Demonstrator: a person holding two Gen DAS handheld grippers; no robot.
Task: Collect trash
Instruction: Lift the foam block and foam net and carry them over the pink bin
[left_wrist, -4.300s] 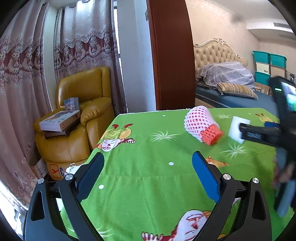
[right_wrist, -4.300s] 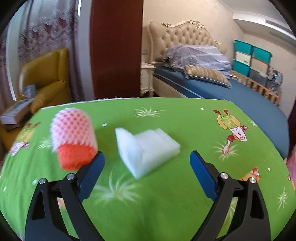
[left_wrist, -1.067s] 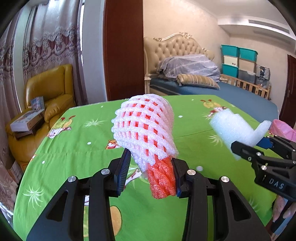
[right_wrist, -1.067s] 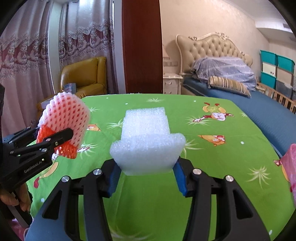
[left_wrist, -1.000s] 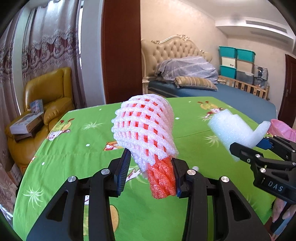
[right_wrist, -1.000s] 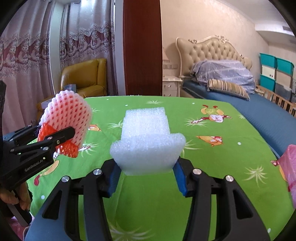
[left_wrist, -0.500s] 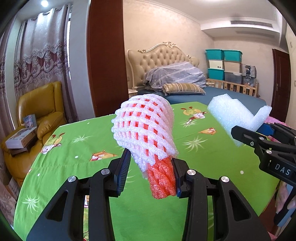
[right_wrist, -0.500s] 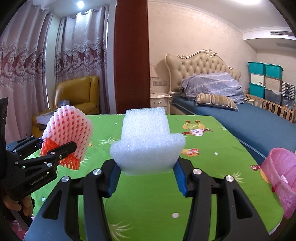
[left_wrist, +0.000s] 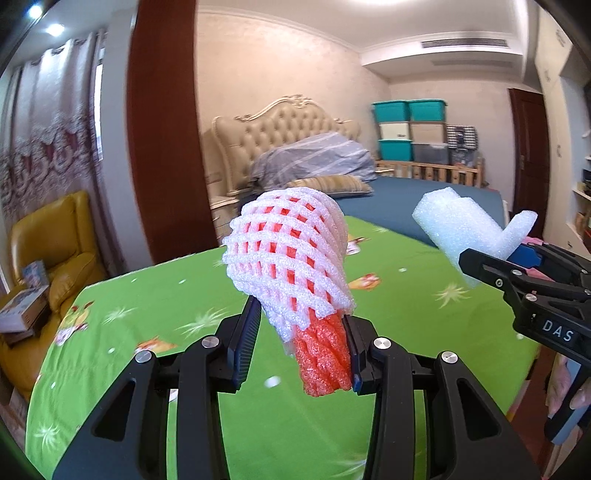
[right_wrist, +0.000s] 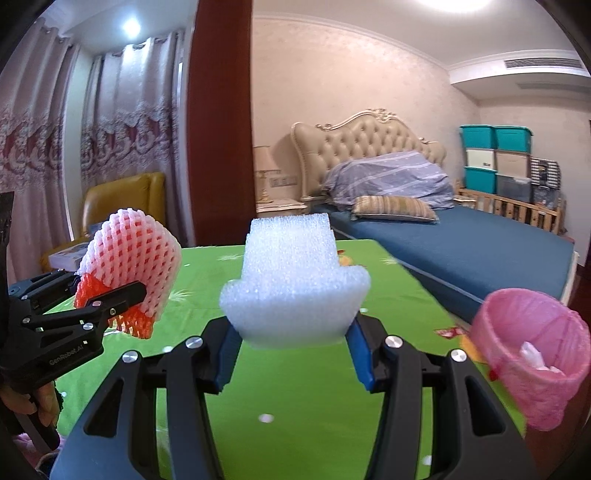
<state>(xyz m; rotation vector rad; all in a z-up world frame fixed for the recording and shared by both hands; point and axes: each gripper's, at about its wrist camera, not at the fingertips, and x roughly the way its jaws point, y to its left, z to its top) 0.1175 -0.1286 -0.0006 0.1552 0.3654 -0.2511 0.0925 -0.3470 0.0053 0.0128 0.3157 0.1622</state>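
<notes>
Aloft | left hand-held gripper (left_wrist: 299, 341) clamped orange foam roll in white mesh sleeve (left_wrist: 291, 266) | right hand-held gripper (right_wrist: 291, 354) clamped folded spongy white foam sheet (right_wrist: 293, 277)

The white folded foam sheet (right_wrist: 293, 280) is hiding the green cartoon-print tablecloth (right_wrist: 295, 398) behind it; the pink-lined wastebasket (right_wrist: 532, 363) is blurring near the frame edge.

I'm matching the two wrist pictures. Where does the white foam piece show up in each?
Left wrist view: white foam piece at upper right, gripped by the right tool coming in from the right edge.
Right wrist view: white foam piece at centre, pressed between that tool's own blue pads.
Shared landmark: the tufted headboard.
</notes>
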